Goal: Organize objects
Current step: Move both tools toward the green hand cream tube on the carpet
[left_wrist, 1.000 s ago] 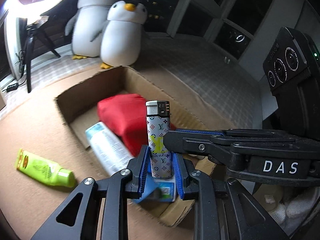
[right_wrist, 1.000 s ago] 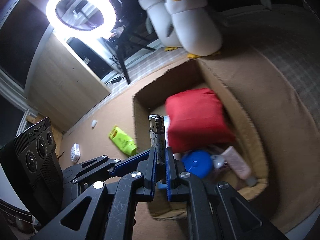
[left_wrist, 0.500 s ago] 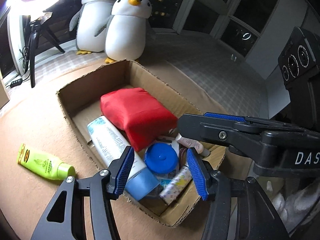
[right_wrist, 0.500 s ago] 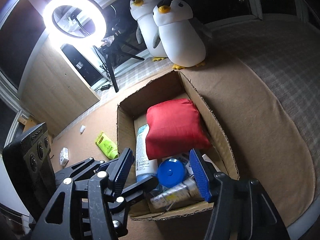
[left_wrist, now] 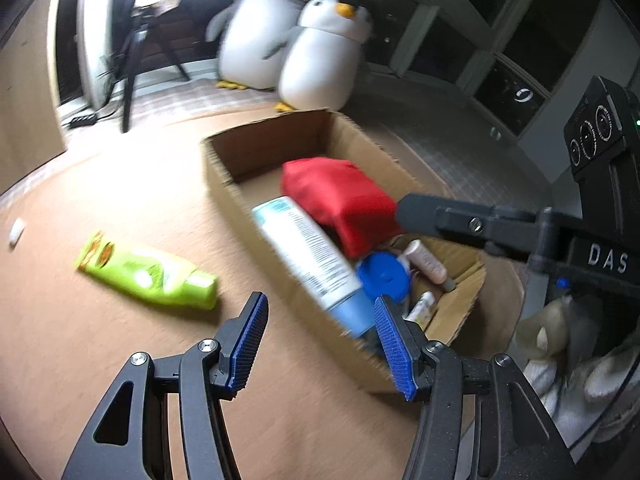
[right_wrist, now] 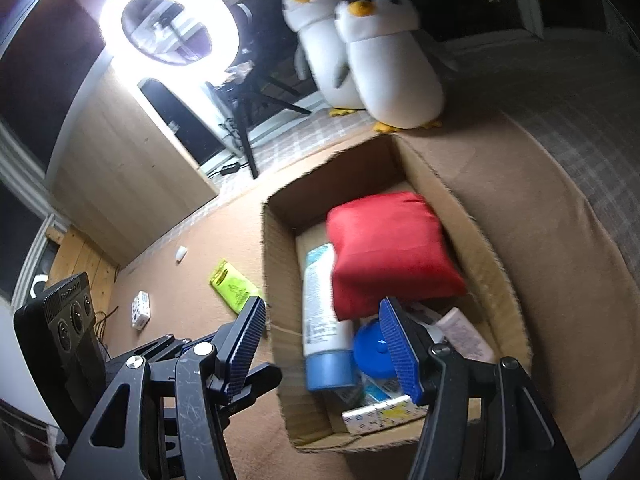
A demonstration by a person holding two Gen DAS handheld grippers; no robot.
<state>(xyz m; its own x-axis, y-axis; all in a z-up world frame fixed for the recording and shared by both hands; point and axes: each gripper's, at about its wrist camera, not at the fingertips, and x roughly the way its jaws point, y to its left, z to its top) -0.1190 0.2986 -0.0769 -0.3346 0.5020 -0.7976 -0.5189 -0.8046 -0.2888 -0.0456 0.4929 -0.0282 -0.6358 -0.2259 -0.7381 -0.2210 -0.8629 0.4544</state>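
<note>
An open cardboard box (left_wrist: 224,160) (right_wrist: 276,280) holds a red pouch (left_wrist: 340,196) (right_wrist: 388,248), a white and blue tube (left_wrist: 308,256) (right_wrist: 320,320), a blue lid (left_wrist: 382,274) (right_wrist: 370,350), a pink tube (left_wrist: 428,262) (right_wrist: 464,334) and the patterned lighter (left_wrist: 422,306) (right_wrist: 380,410) lying flat. A green tube (left_wrist: 148,272) (right_wrist: 234,286) lies on the brown mat left of the box. My left gripper (left_wrist: 324,344) is open and empty at the box's near left corner. My right gripper (right_wrist: 324,352) is open and empty above the box's near end.
Two plush penguins (left_wrist: 296,40) (right_wrist: 372,52) stand behind the box. A ring light on a tripod (right_wrist: 168,20) stands at the back left beside a wooden cabinet (right_wrist: 120,184). A small white object (left_wrist: 17,232) (right_wrist: 181,253) and a white patterned block (right_wrist: 141,309) lie on the mat.
Both grippers were shut on the upright lighter; both opened and the lighter now lies in the box's near end. The left gripper has since swung left toward the green tube.
</note>
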